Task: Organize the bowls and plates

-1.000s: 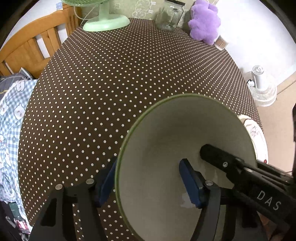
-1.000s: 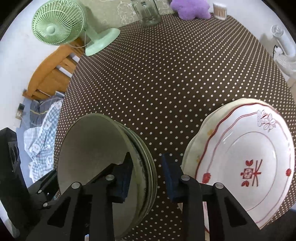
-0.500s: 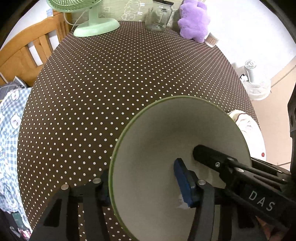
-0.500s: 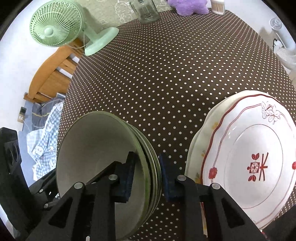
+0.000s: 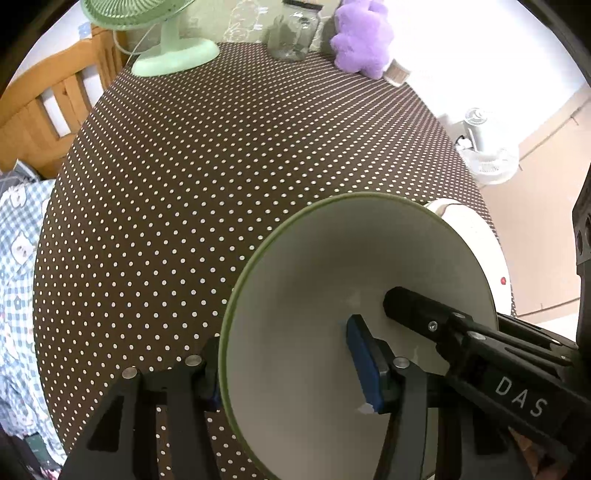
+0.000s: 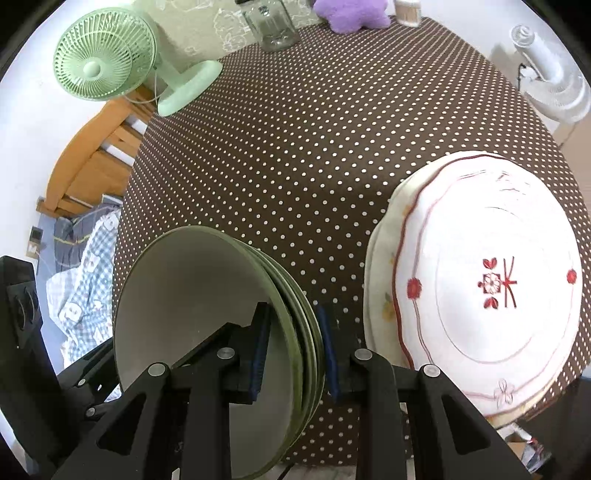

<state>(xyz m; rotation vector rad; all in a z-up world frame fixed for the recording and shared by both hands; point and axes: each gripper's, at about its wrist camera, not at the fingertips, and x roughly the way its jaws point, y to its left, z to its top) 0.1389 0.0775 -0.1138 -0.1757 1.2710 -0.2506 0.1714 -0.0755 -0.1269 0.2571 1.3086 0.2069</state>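
Observation:
A stack of green-rimmed bowls (image 5: 332, 280) (image 6: 192, 295) is held tilted above the near edge of the dotted table. My left gripper (image 5: 288, 373) straddles its left rim, one blue pad inside the bowl, and is shut on it. My right gripper (image 6: 293, 350) straddles the opposite rim, pads on both sides of the stacked rims, and is shut on it; its black finger shows in the left wrist view (image 5: 436, 325). A stack of white plates with red flower pattern (image 6: 491, 280) lies on the table at the near right, and its edge shows behind the bowls (image 5: 476, 236).
The brown dotted tablecloth (image 6: 332, 129) covers the table. At the far side stand a green fan (image 6: 110, 66), a glass jar (image 6: 271, 22) and a purple plush toy (image 5: 364, 37). A wooden chair (image 5: 48, 103) and checked cloth (image 6: 85, 266) lie left. A white floor fan (image 6: 550, 85) stands right.
The bowl stack has tilted and risen a little, with both grippers moving back towards the near table edge. My right gripper's pads have closed in on the rims.

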